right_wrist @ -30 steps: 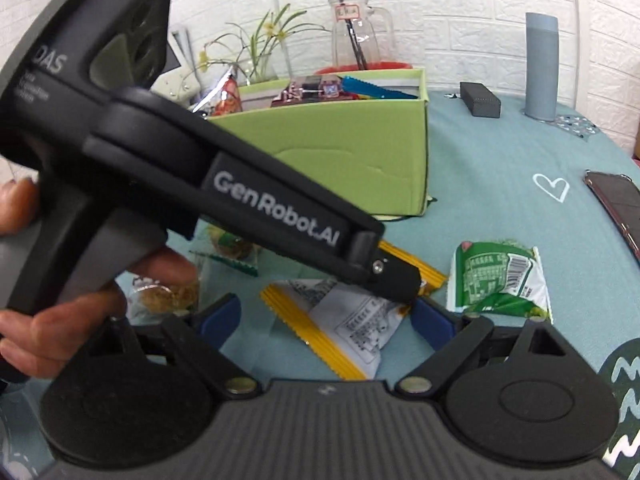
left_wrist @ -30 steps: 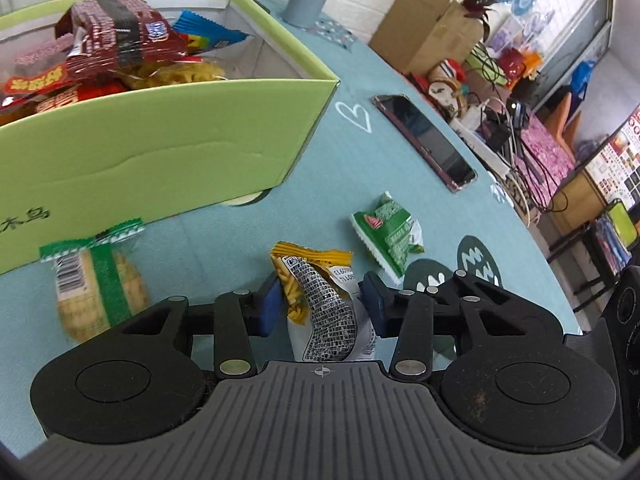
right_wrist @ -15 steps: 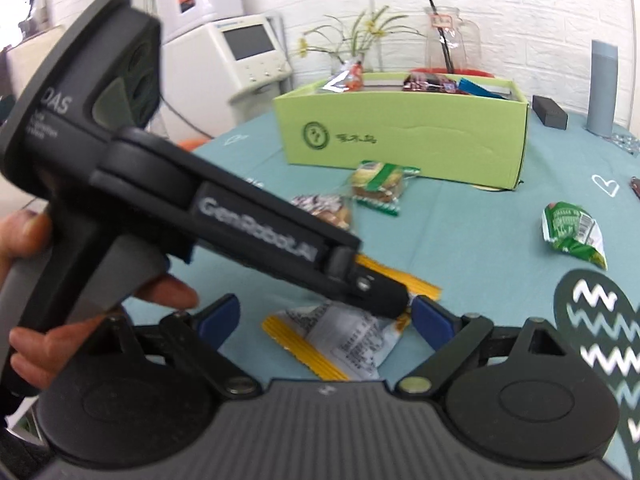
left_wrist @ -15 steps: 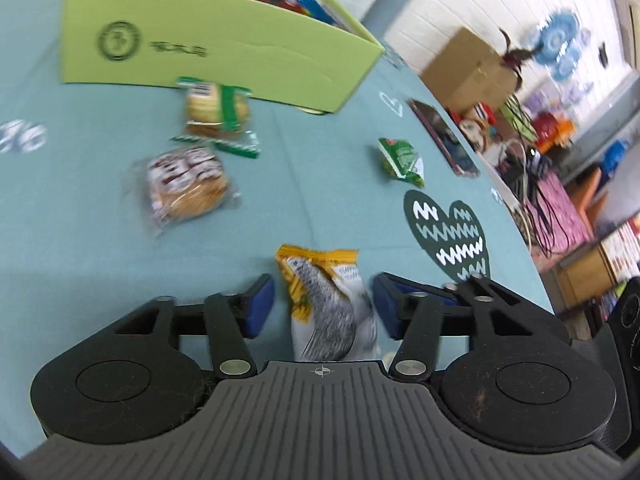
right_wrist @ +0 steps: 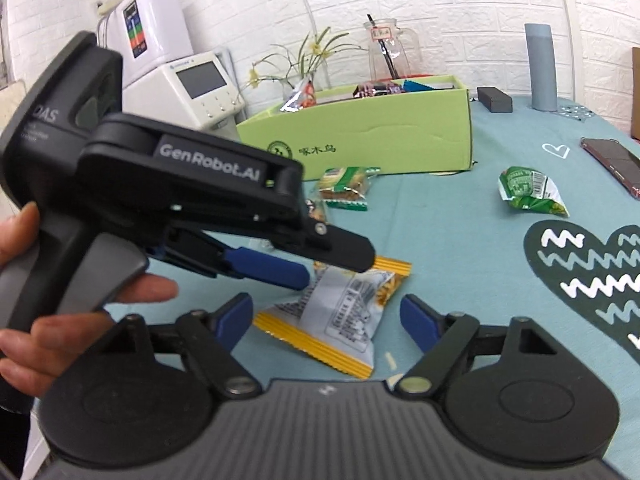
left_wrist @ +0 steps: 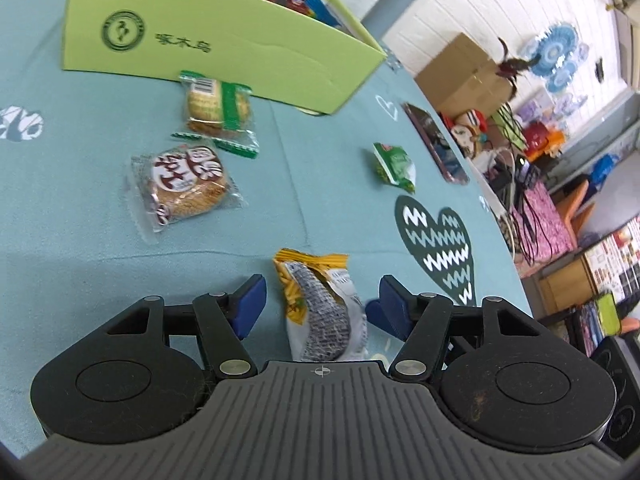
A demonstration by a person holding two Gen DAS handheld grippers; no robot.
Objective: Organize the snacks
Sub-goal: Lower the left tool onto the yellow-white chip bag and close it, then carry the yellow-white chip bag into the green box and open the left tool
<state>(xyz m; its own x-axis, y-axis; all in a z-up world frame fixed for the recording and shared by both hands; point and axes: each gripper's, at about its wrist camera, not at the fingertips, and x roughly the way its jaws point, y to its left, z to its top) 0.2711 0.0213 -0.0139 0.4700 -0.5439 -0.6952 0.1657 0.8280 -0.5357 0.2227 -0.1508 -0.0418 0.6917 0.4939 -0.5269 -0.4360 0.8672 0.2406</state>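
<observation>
A yellow and grey snack packet [left_wrist: 320, 308] lies on the teal tablecloth between the open fingers of my left gripper [left_wrist: 320, 304], which do not touch it. In the right wrist view the same packet [right_wrist: 340, 320] lies in front of my open, empty right gripper [right_wrist: 326, 322], with the left gripper [right_wrist: 336, 264] over it from the left. The green snack box [left_wrist: 224, 52] holds several packets. Loose on the cloth are a green-banded cracker pack [left_wrist: 218, 110], a brown biscuit pack [left_wrist: 184, 184] and a green packet [left_wrist: 394, 166].
A phone [left_wrist: 434, 148] lies right of the green packet near the table edge. A grey cylinder [right_wrist: 540, 68], a black block [right_wrist: 494, 100], a glass jug [right_wrist: 386, 54] and a plant stand behind the box. A dark heart print [right_wrist: 592, 280] marks the cloth.
Both grippers pulled back from the box and the left one lowered. The left jaws opened wide and let go of the yellow packet, which now lies on the cloth.
</observation>
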